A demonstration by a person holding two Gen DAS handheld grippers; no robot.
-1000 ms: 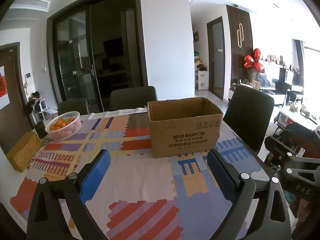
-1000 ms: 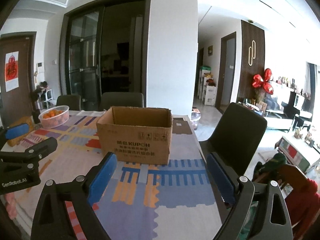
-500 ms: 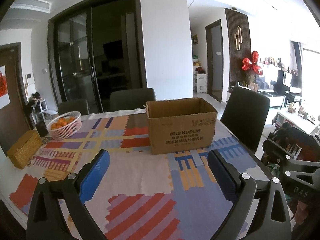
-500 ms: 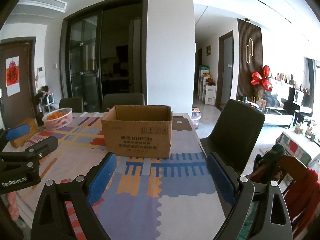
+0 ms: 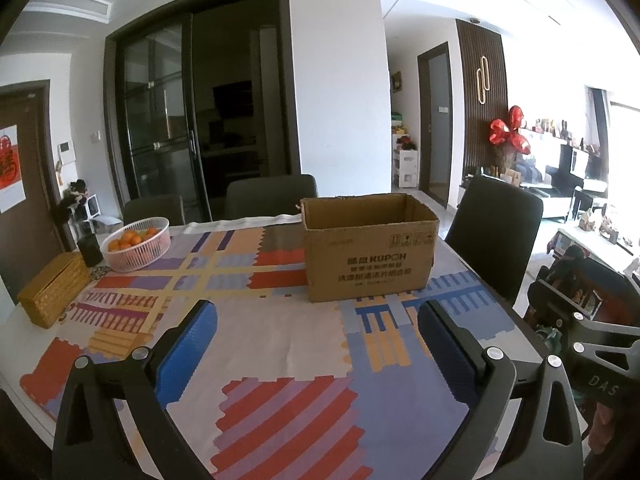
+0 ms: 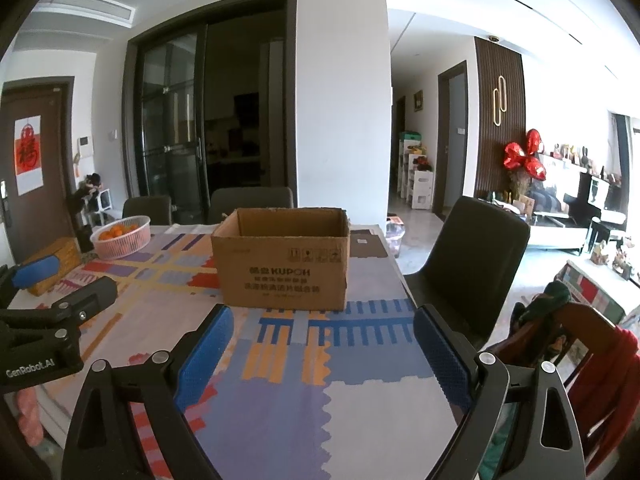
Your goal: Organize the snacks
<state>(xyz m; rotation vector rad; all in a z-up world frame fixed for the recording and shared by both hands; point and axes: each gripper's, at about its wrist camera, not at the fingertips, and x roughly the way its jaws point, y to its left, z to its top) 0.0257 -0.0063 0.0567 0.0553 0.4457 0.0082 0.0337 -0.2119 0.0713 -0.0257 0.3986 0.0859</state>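
Note:
An open brown cardboard box (image 5: 368, 248) printed KUPOH stands on the table with the colourful patterned cloth (image 5: 256, 344); it also shows in the right wrist view (image 6: 282, 264). Its inside is hidden. My left gripper (image 5: 318, 316) is open and empty, held above the cloth short of the box. My right gripper (image 6: 322, 320) is open and empty, also short of the box. The left gripper (image 6: 52, 280) shows at the left edge of the right wrist view. No snacks are visible on the table.
A white basket of oranges (image 5: 136, 242), a dark cup (image 5: 90, 250) and a woven yellow box (image 5: 54, 294) stand at the far left. Dark chairs (image 5: 496, 236) stand around the table. A chair with red clothing (image 6: 592, 368) is at the right.
Both grippers have drawn back and risen a little, so the box looks smaller and farther away. Both stay open and empty.

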